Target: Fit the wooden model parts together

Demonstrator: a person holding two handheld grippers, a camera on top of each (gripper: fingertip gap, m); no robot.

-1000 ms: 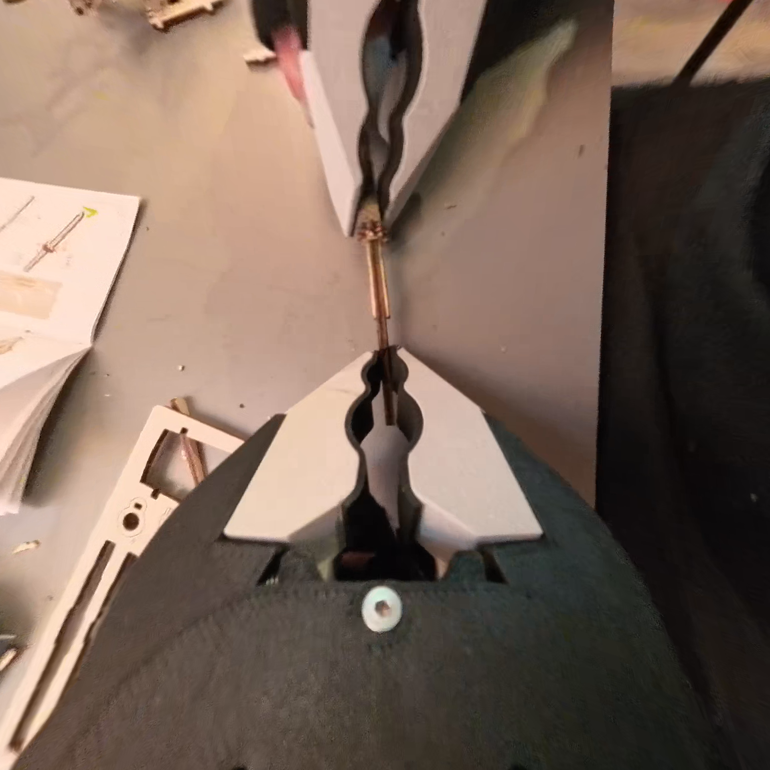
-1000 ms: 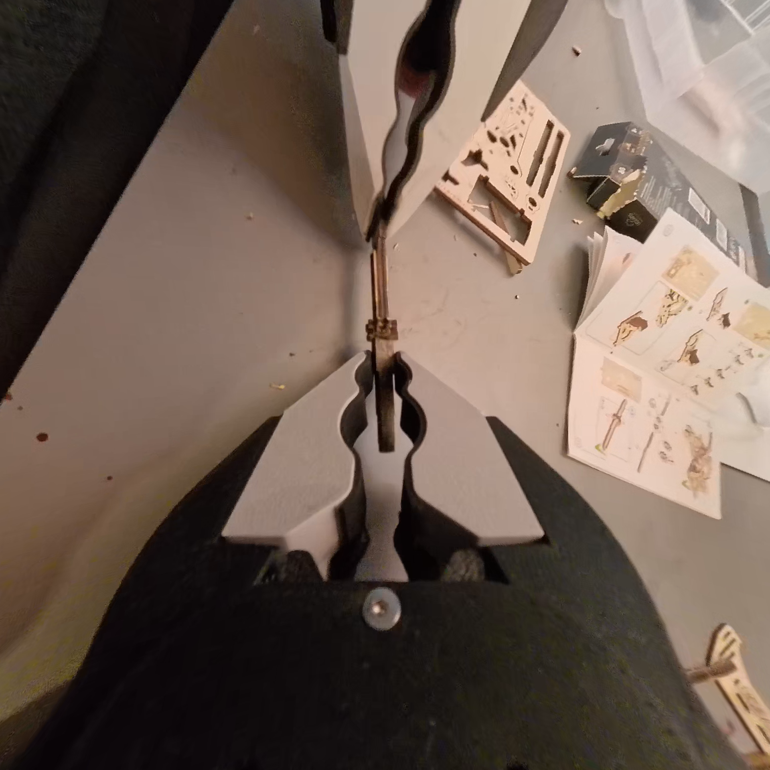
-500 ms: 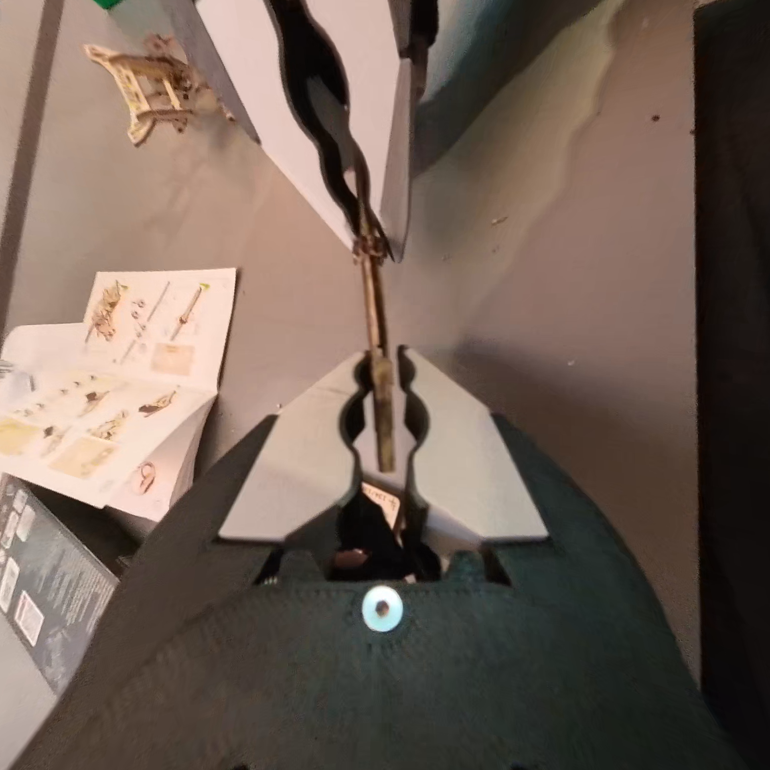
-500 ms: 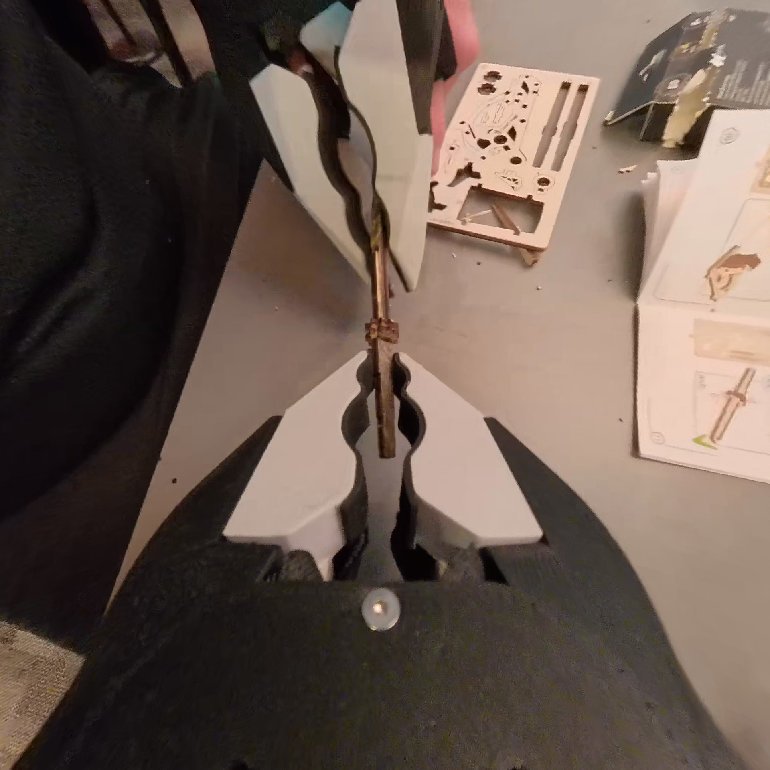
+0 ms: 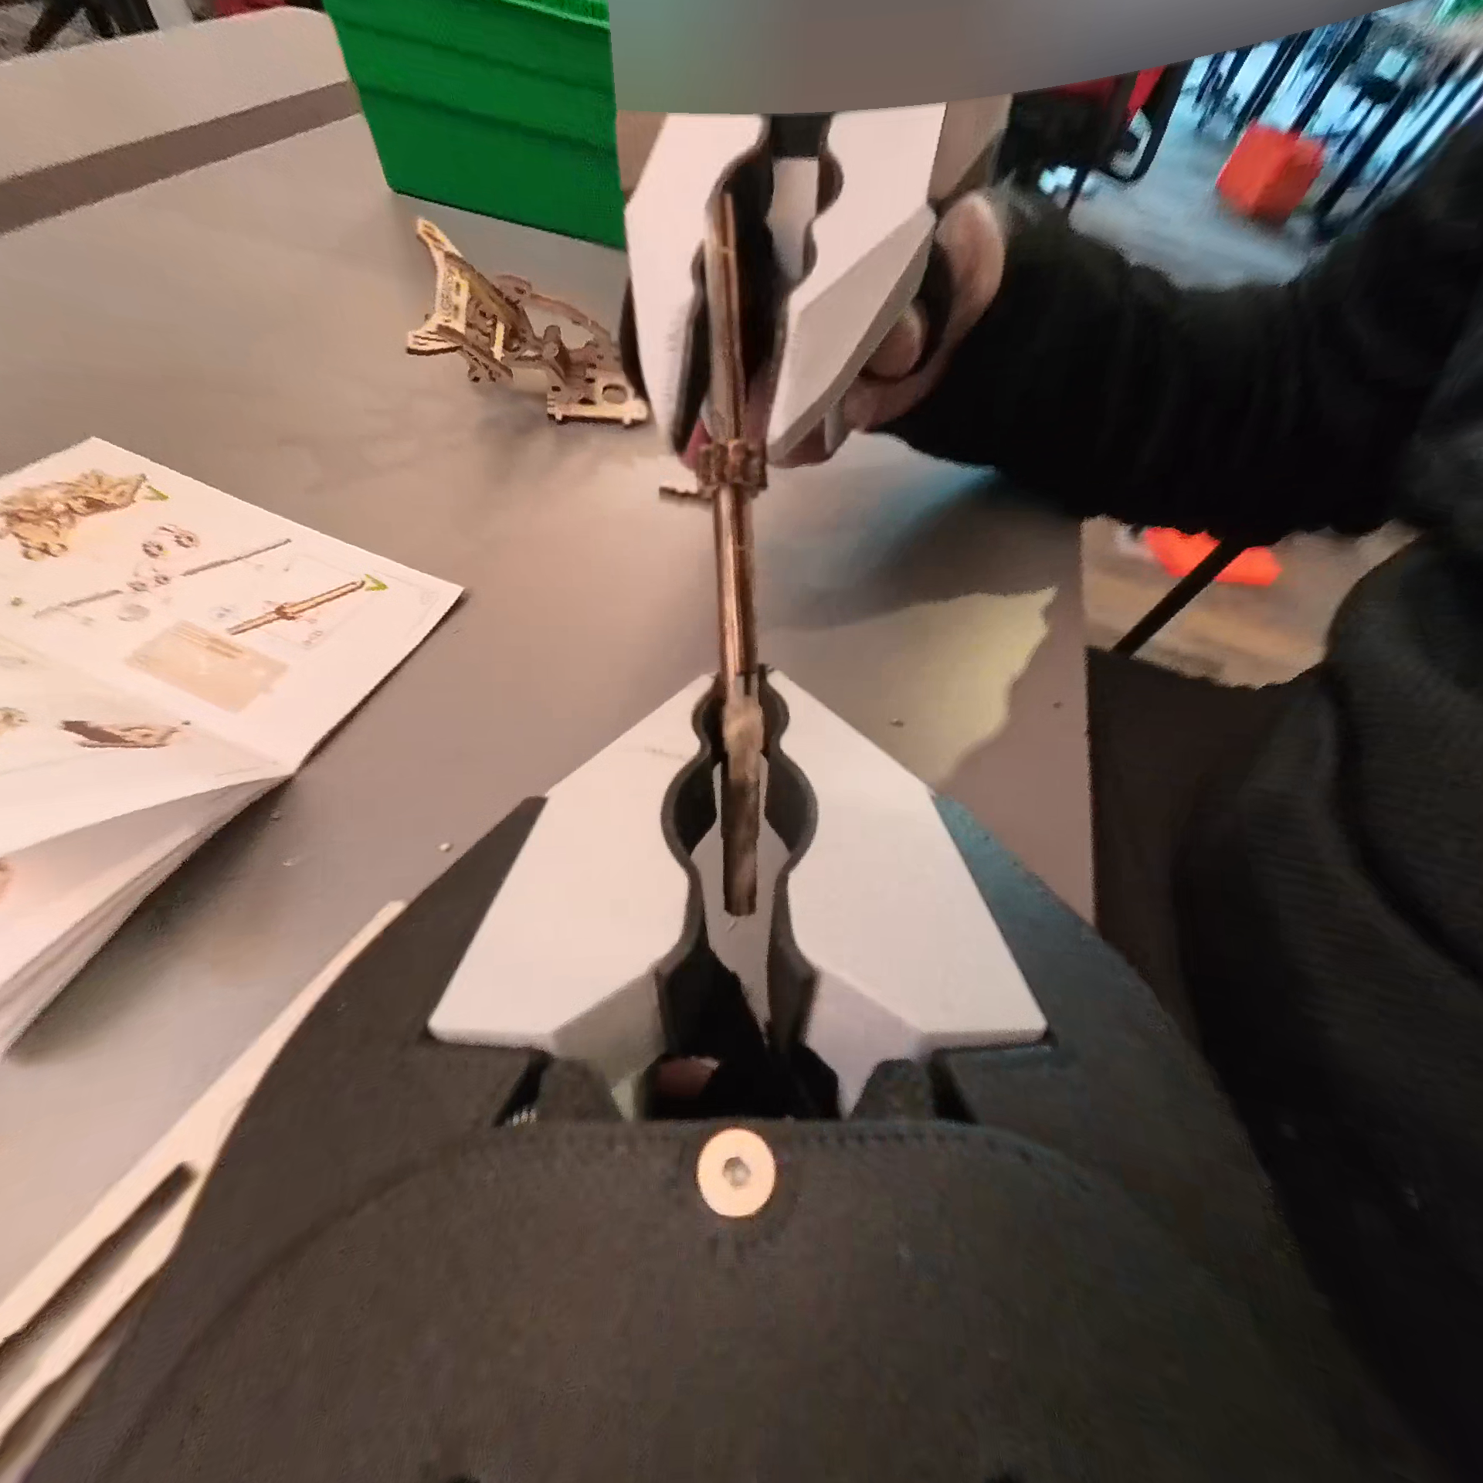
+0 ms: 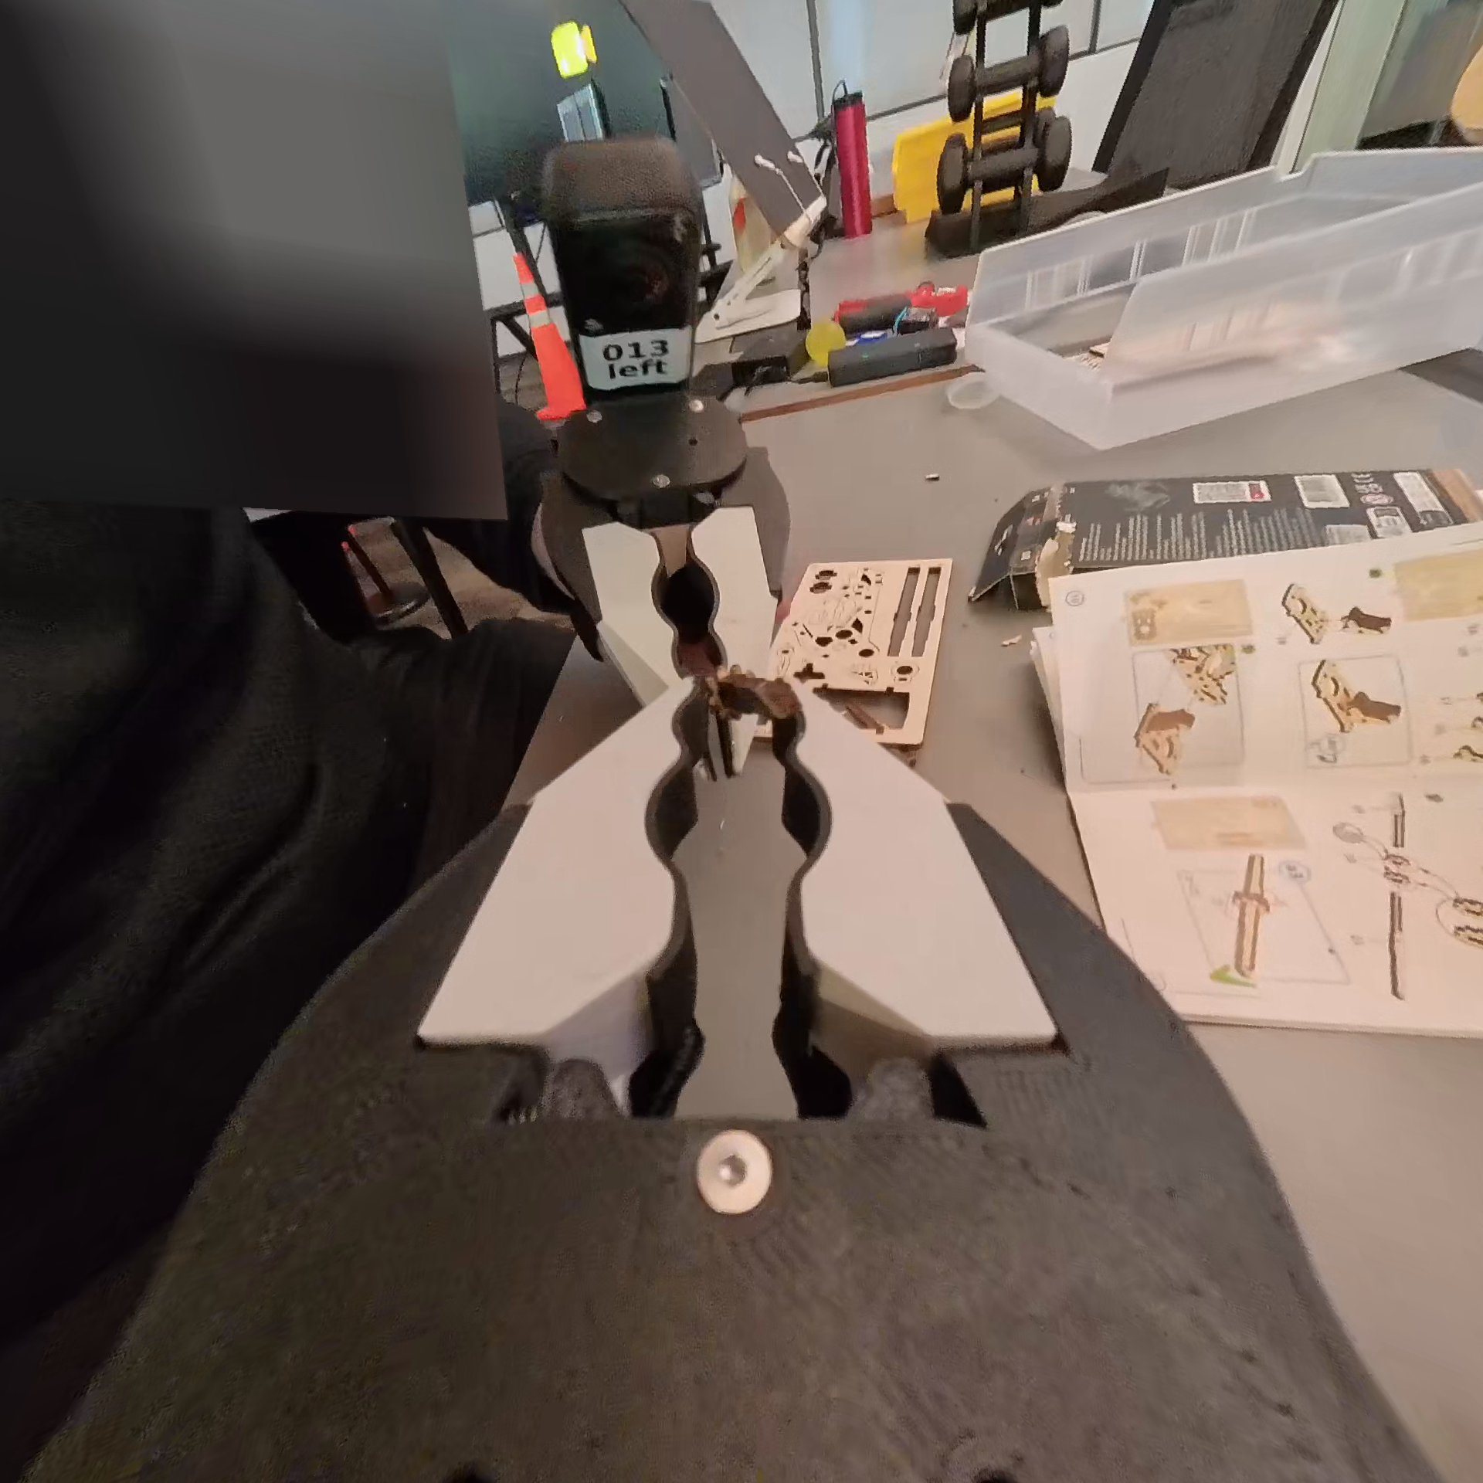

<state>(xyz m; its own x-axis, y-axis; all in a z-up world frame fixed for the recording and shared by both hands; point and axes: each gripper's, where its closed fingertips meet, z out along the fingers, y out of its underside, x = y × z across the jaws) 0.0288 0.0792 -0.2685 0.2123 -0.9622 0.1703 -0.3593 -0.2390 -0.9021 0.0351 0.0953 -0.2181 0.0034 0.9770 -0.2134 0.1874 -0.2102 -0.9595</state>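
A thin wooden rod with a small toothed collar is held above the grey table. My left gripper is shut on the rod's near end; the rod's tail runs back between its fingers. The right gripper faces it from the far side, with the collar end lying between its parted fingers. In the right wrist view my right gripper is open, the collar sits between its tips, and the left gripper stands just beyond, tip to tip.
An open instruction booklet lies left, also in the right wrist view. A part-built wooden model and green box sit behind. A punched-out wooden sheet, black carton and clear bin lie right. A dark sleeve is close. Tip to tip, the grippers are about 5 centimeters apart.
Both grippers have tilted up from looking down at the table to nearly level. The right gripper's fingers have parted from the rod. The left gripper still holds it.
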